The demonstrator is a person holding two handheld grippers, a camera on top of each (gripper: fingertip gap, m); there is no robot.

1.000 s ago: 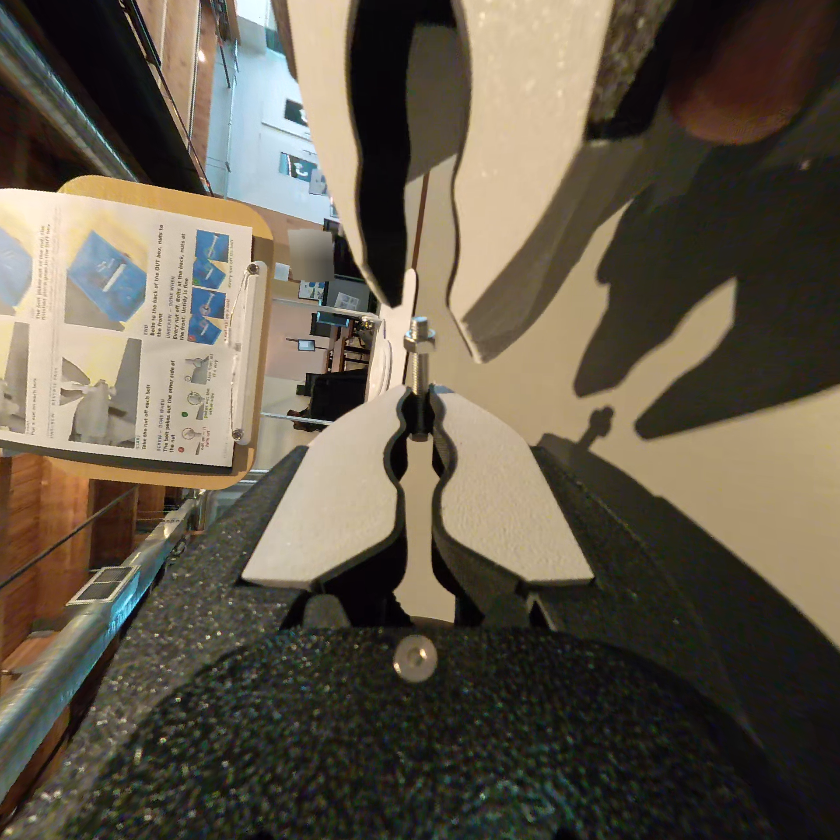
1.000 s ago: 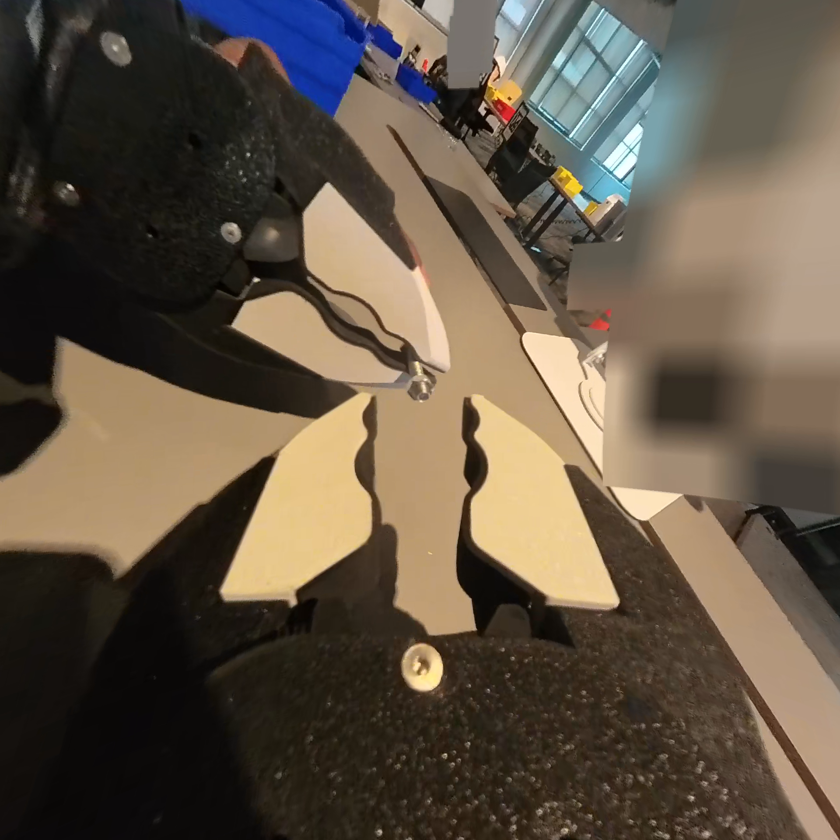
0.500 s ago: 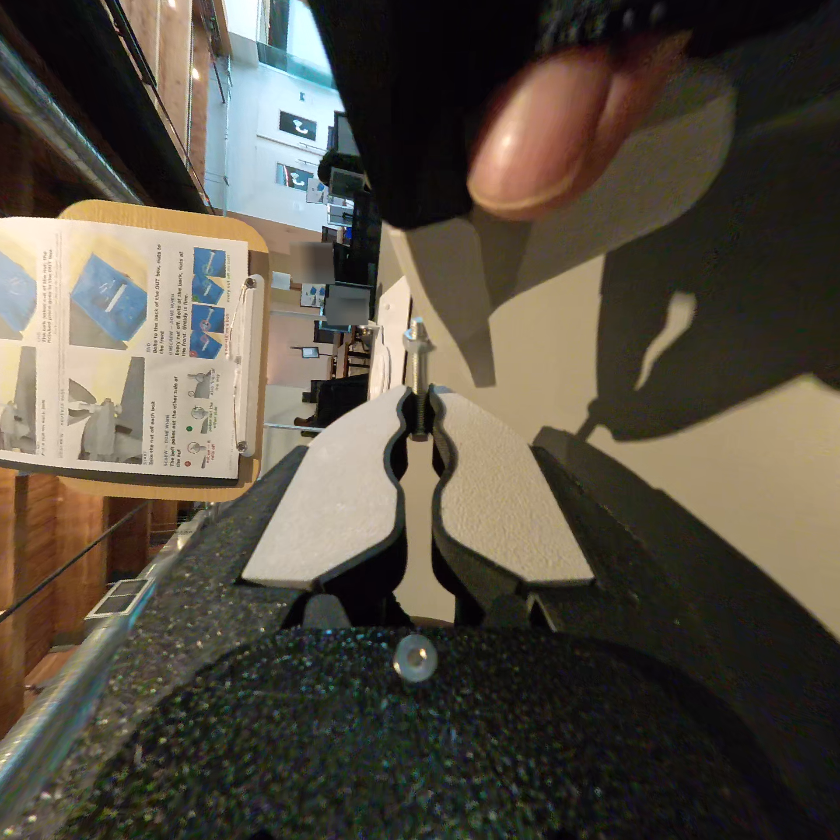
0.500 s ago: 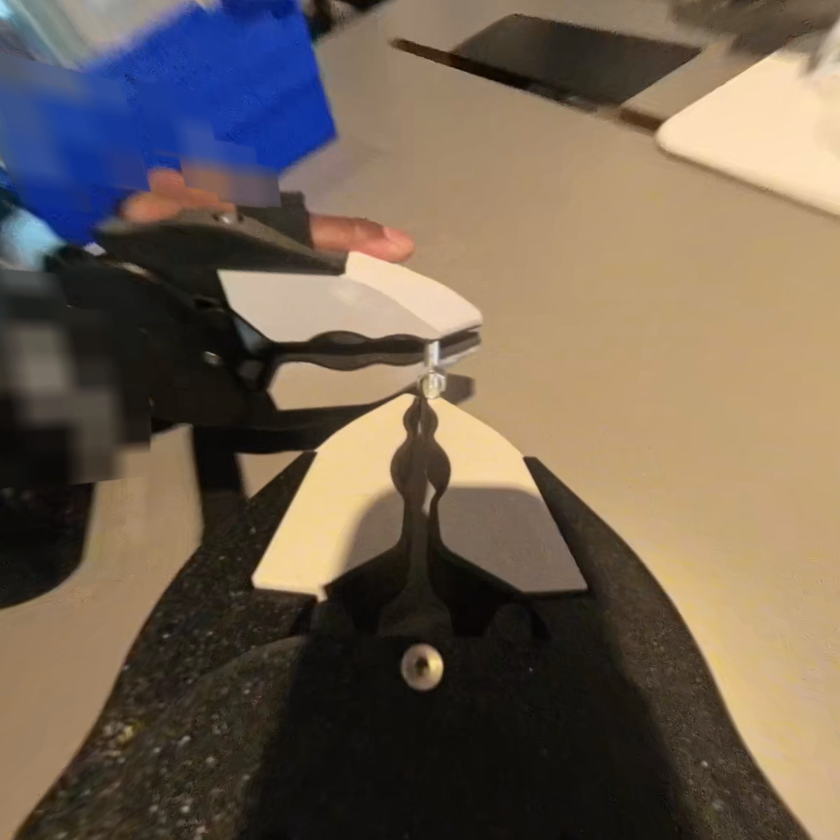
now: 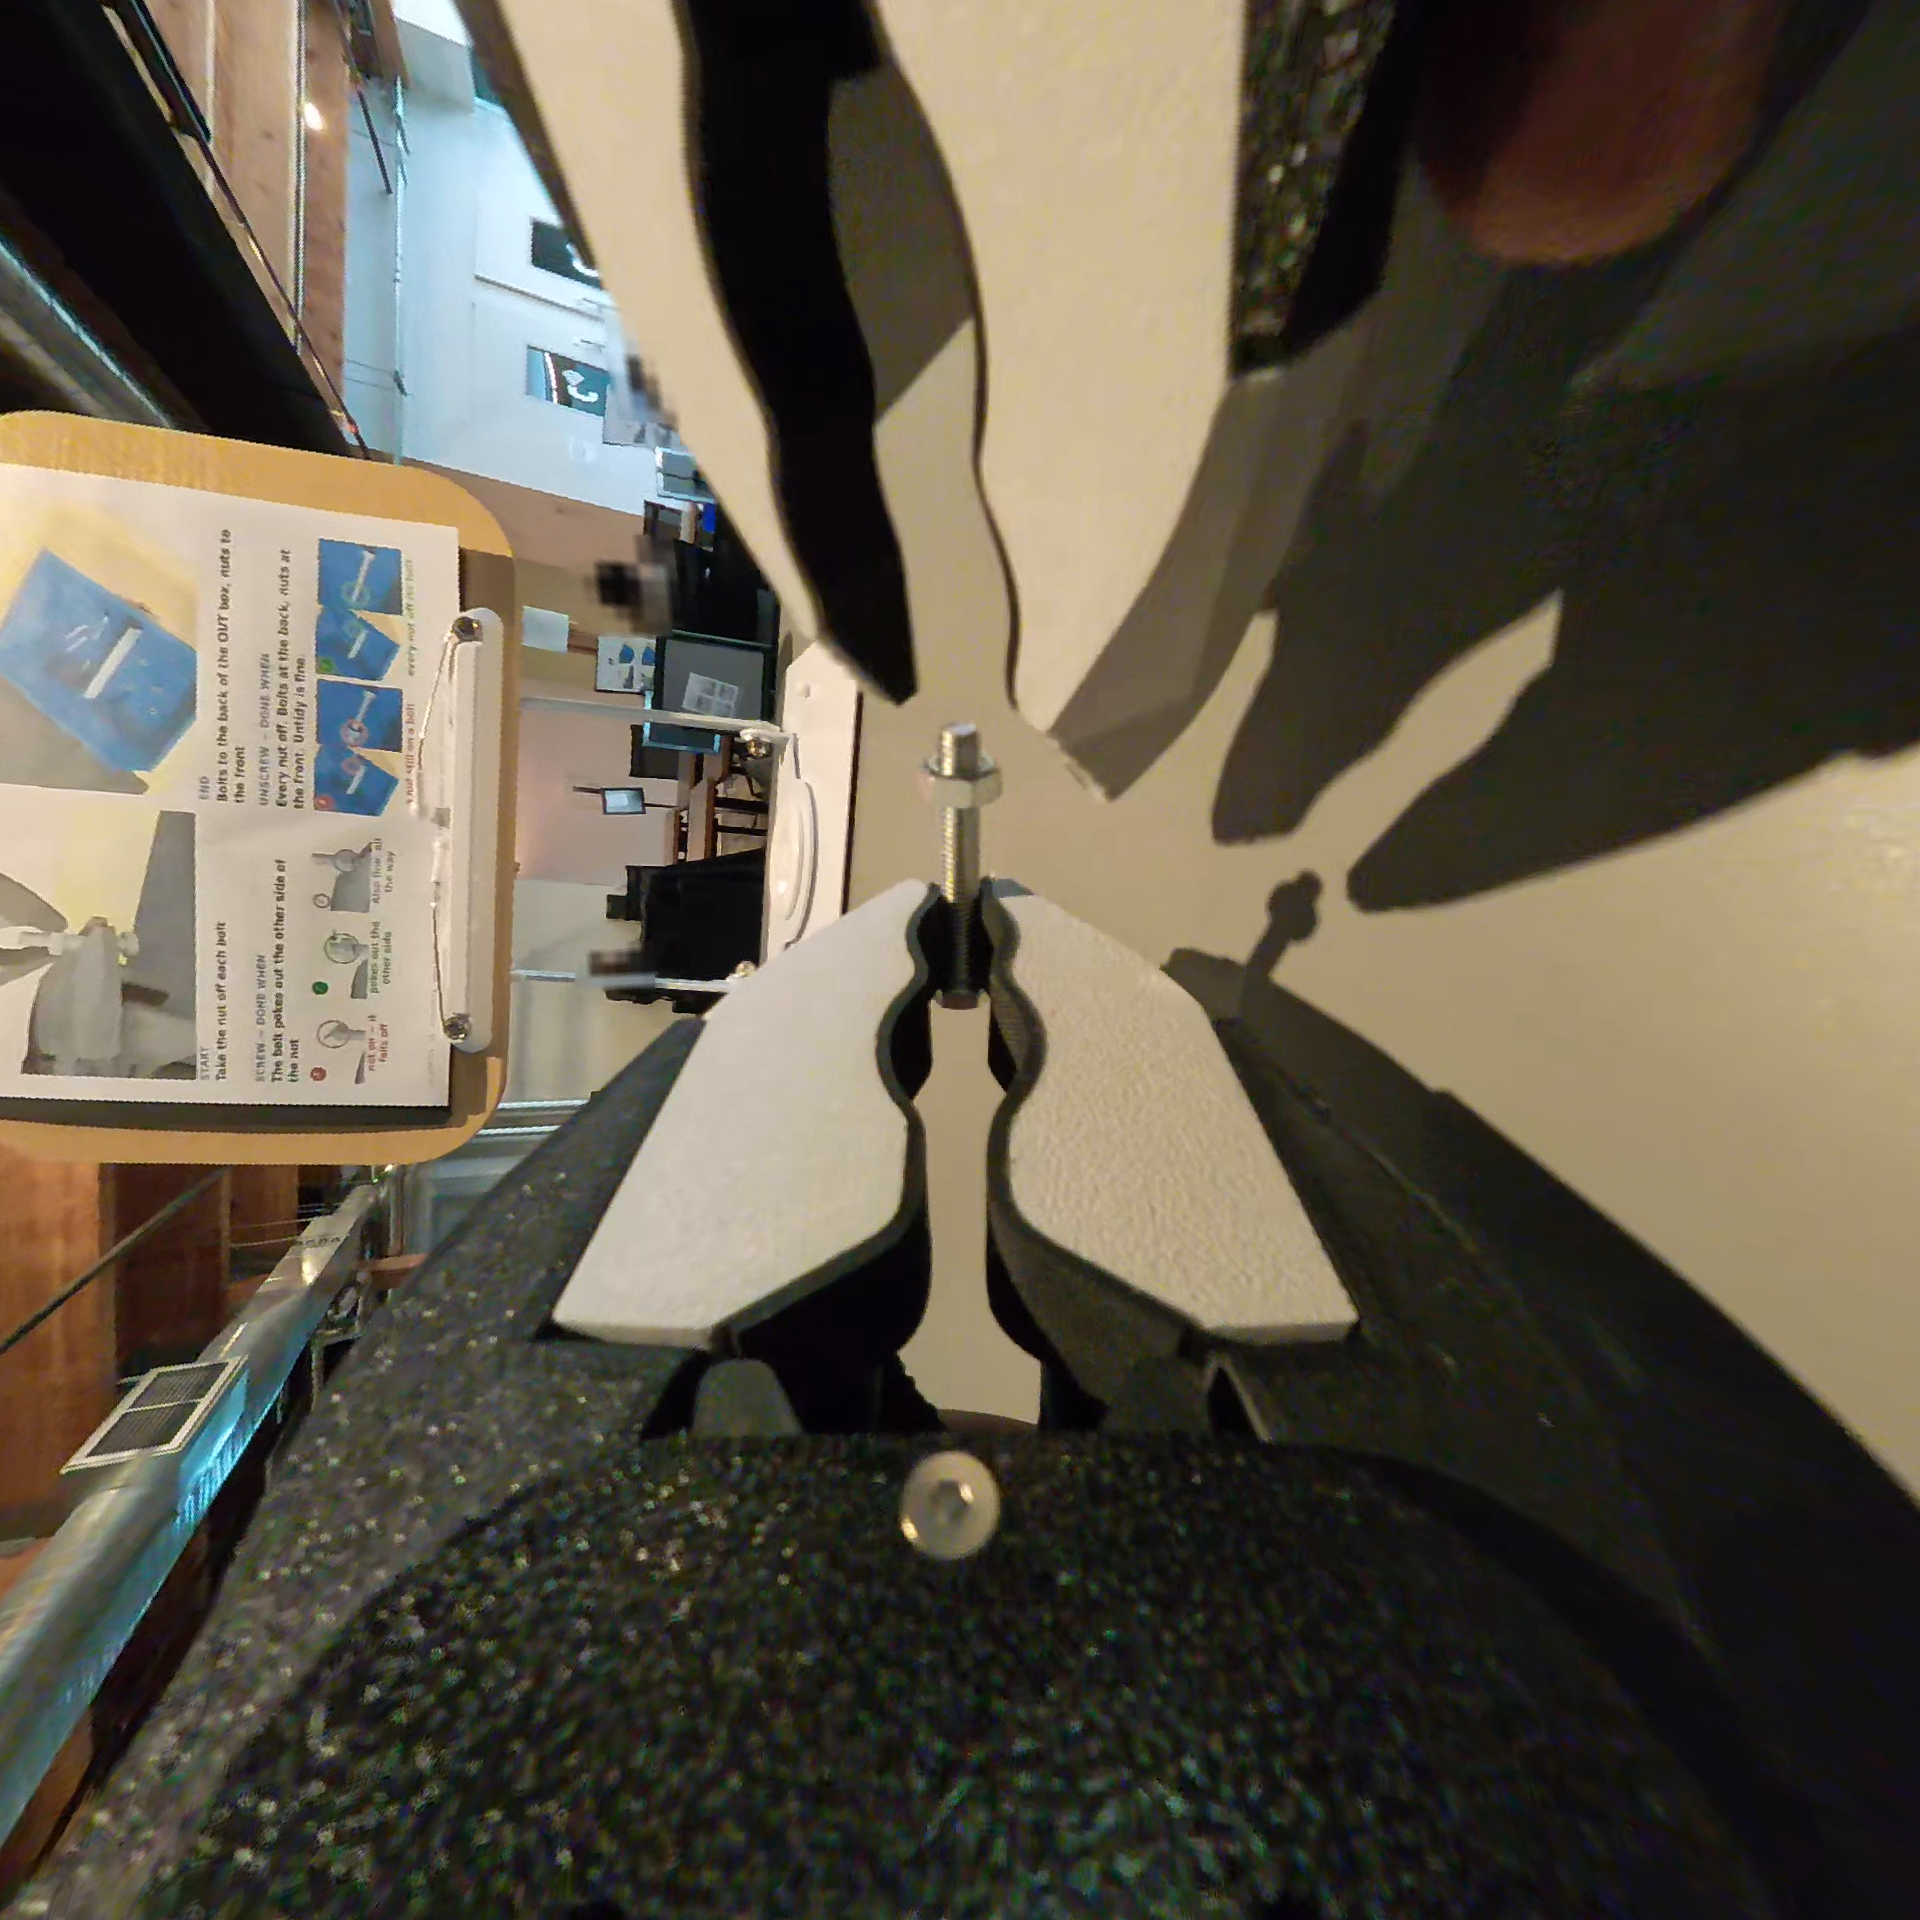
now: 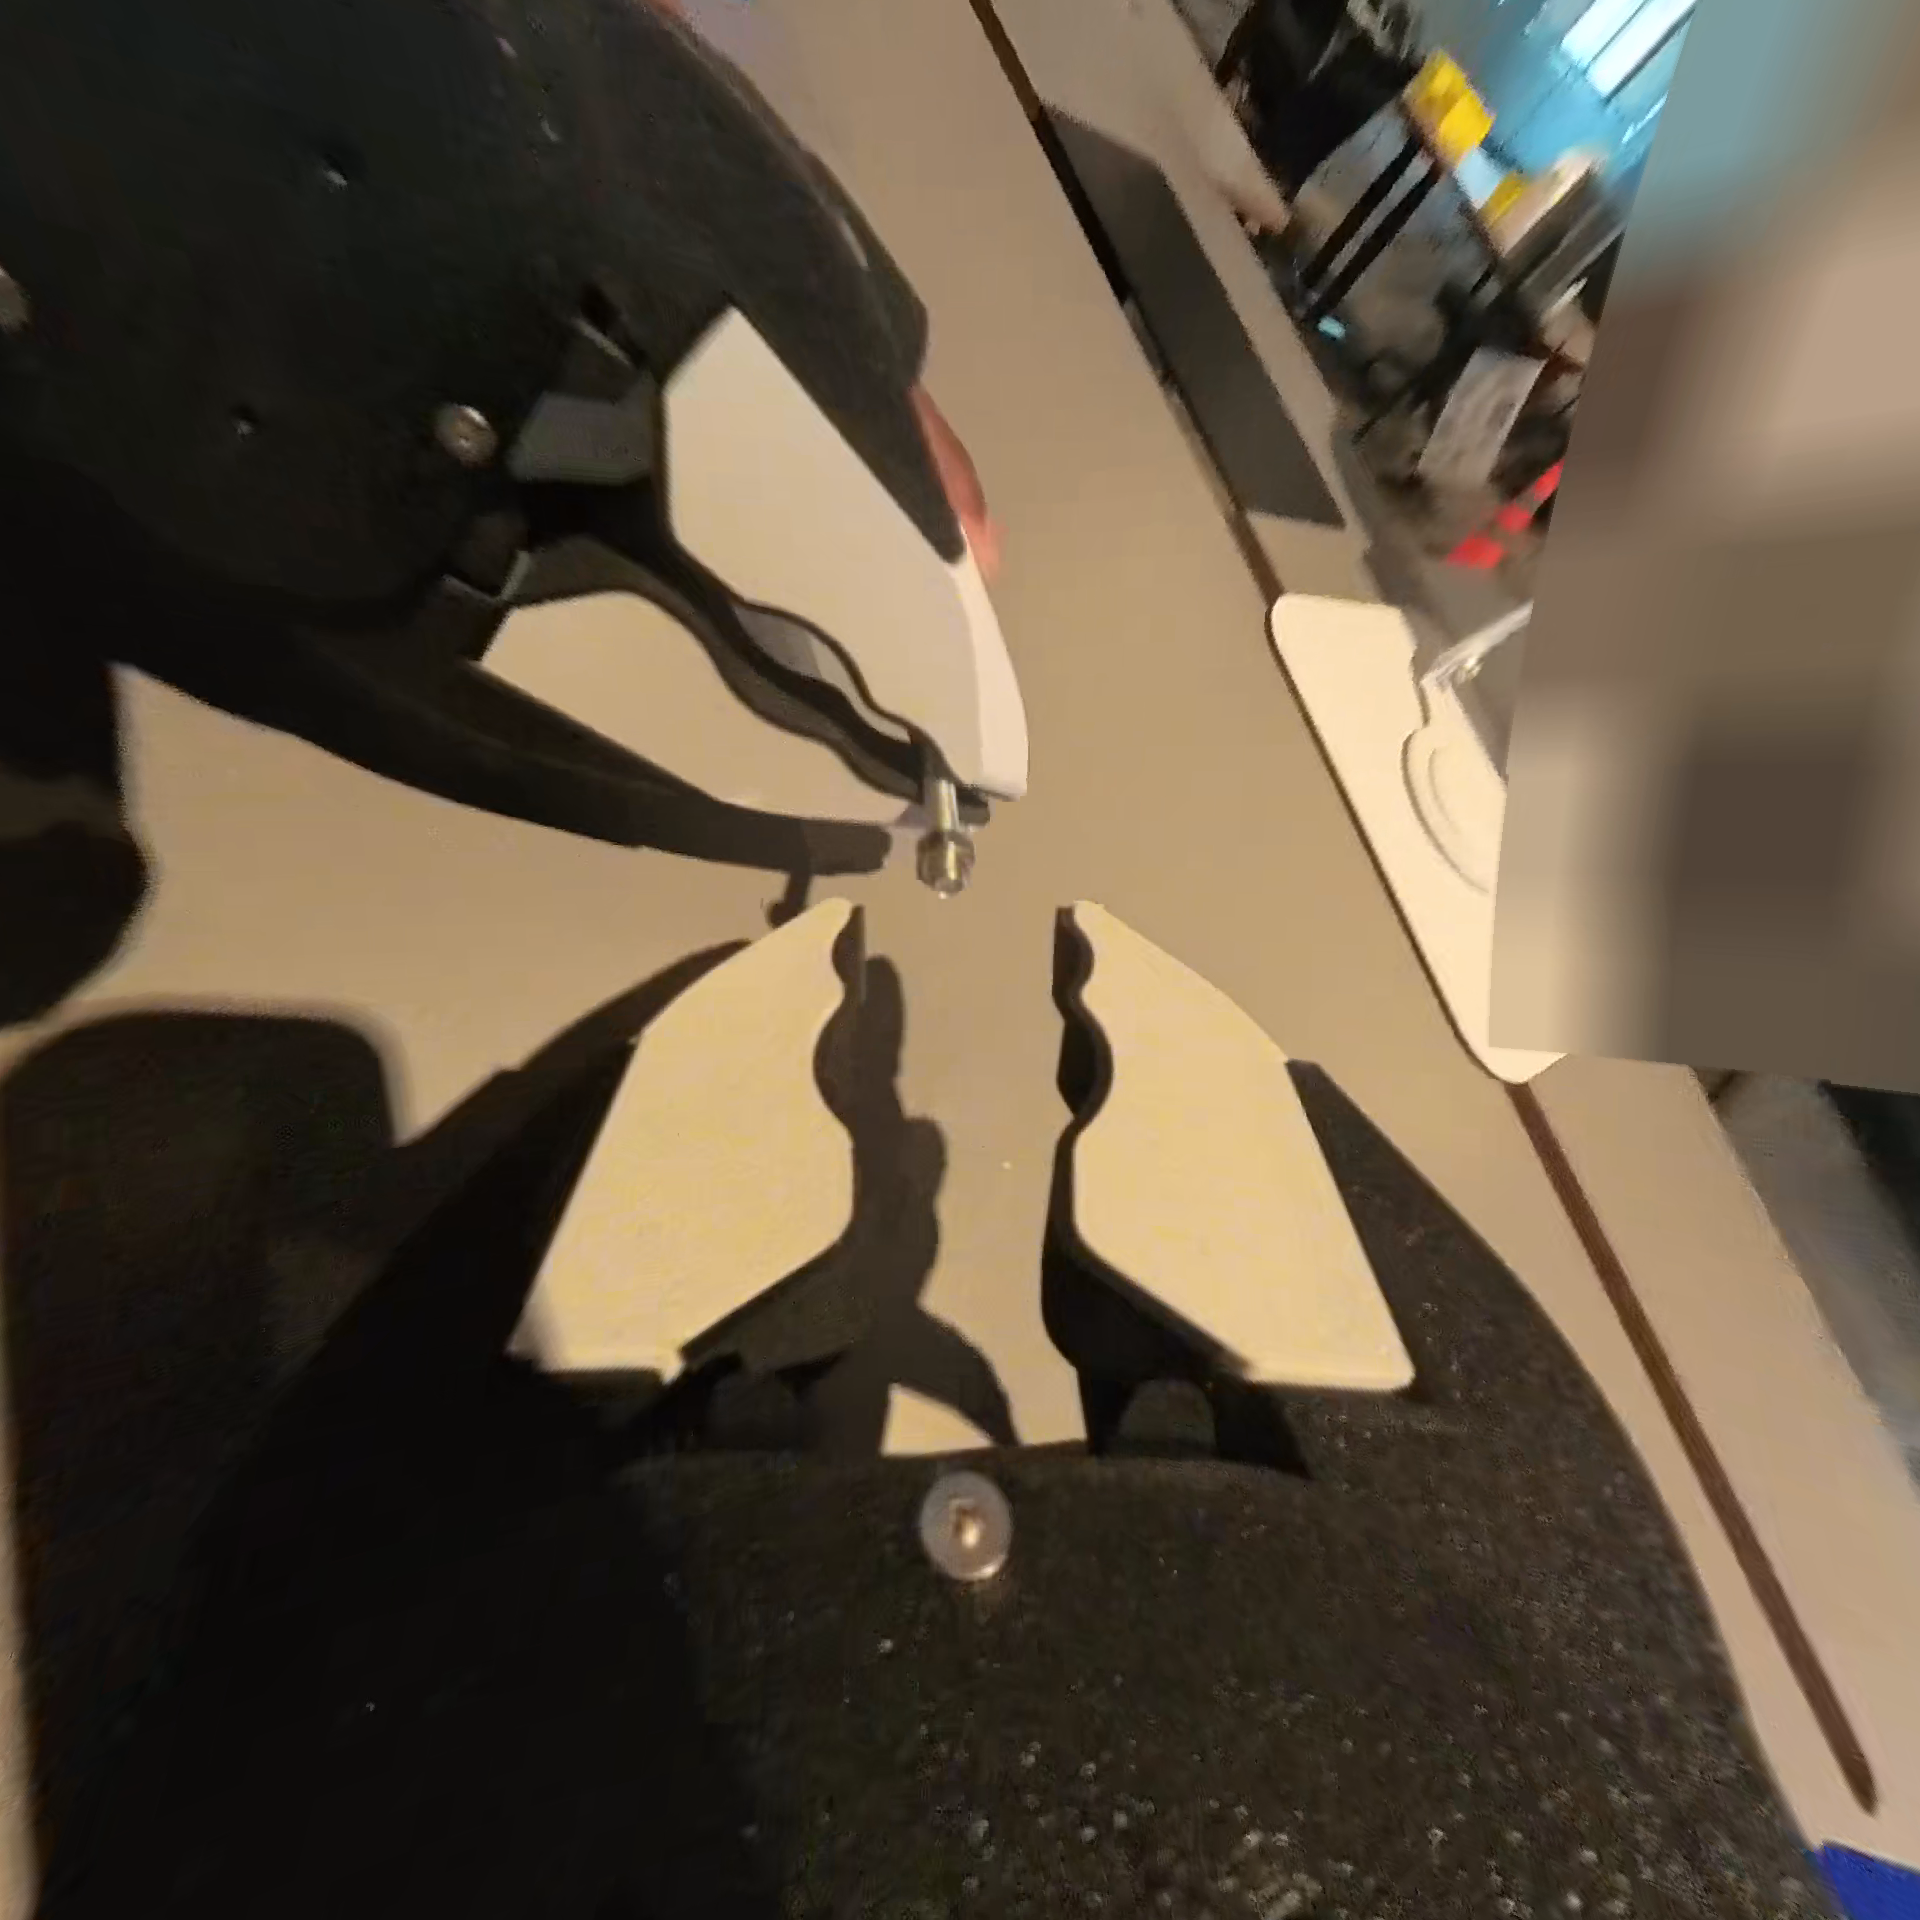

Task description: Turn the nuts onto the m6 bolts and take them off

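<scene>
- Half a second ago the right gripper (image 6: 958,914) had its pale fingers pressed nearly together right at the nut; now they stand wide apart and drawn back from it, with bare tabletop showing between them; the left gripper (image 5: 961,894) has kept its clamp on the bolt throughout
- The tan table (image 6: 1122,582) fills most of the right wrist view, crossed by the dark shadows of both tools; a dark mat (image 6: 1195,343) lies farther along it, and a white tray (image 6: 1361,727) sits at its far edge, partly behind a blurred patch
- In the left wrist view a clipboard (image 5: 478,790) with a printed sheet (image 5: 218,790) stands off to the left, well apart from the grippers
- The left gripper's fingers (image 5: 790,1122) are narrowed onto the lower shank of the bolt (image 5: 961,862), which sticks out straight beyond their tips
- The right gripper's open fingers (image 5: 1101,343) hang just beyond the bolt's free end, one to each side, not touching it
- The nut (image 5: 961,777) sits on the thread close to the bolt's free tip, with a short stub of thread showing past it; in the right wrist view it points toward the gap between the open fingers
</scene>
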